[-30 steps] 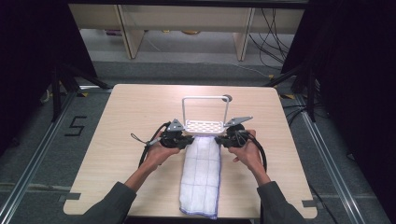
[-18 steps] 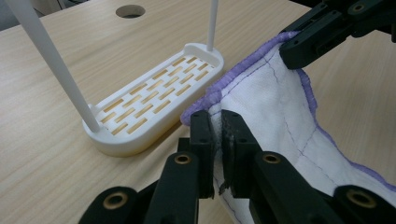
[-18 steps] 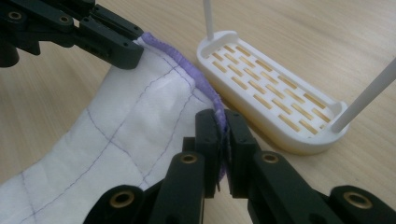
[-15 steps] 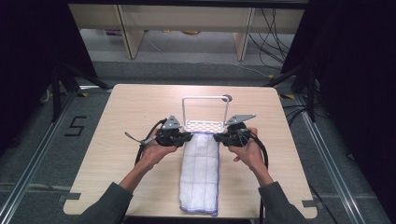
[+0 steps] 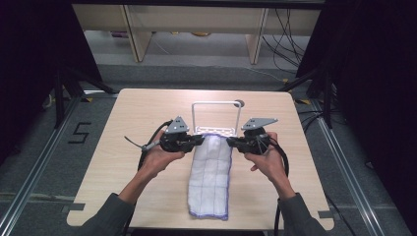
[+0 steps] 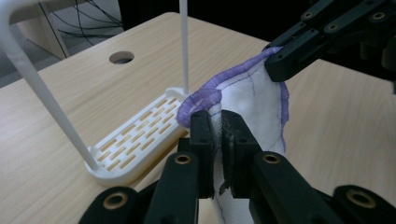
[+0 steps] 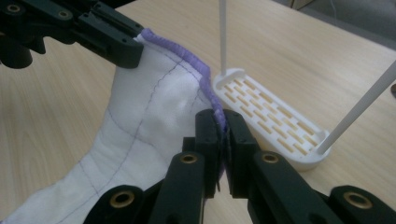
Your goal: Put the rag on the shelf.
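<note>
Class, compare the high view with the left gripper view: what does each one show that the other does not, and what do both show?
High view alone: the whole white cloth running along the table toward the person, plus both forearms and hands.

Left gripper view alone: the left gripper jaws closed on the cloth's purple-edged corner, and the slots in the white rack base.

Both: cloth, rack, table hole, and the right gripper pinching the cloth's other corner.

white cloth with purple edging and a thin purple grid, white slotted rack, black grippers, pale wood-grain table, grey sleeves.
</note>
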`<state>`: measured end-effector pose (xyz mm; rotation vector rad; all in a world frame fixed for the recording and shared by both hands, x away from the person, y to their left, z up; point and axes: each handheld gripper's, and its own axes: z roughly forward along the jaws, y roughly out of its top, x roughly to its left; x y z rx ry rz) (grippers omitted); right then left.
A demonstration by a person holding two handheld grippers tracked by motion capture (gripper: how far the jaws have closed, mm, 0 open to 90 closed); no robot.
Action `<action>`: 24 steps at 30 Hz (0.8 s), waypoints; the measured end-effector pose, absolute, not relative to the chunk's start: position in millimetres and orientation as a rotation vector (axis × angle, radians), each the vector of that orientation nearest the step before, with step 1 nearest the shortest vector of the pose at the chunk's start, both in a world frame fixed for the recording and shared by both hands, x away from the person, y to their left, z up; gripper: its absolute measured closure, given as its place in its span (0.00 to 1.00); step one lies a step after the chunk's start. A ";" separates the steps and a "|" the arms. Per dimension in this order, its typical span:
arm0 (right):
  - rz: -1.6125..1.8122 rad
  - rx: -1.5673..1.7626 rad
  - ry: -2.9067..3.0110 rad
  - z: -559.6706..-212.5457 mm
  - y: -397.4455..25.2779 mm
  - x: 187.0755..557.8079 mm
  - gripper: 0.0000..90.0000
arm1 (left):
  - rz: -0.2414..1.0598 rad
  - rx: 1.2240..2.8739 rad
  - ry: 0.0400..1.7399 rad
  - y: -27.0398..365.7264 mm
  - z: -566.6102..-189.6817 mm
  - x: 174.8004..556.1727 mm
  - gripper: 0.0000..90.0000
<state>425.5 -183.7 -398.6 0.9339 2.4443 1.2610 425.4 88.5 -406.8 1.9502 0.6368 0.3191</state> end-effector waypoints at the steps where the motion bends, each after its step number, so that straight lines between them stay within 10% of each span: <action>1: 1.268 0.950 2.437 -394.1 -184.1 422.8 0.95 | 0.316 1.945 0.621 88.3 -401.8 422.9 0.93; 24: 1.343 0.811 2.275 -286.2 -186.7 442.2 0.96 | 0.419 1.892 0.600 90.0 -303.6 443.3 0.94</action>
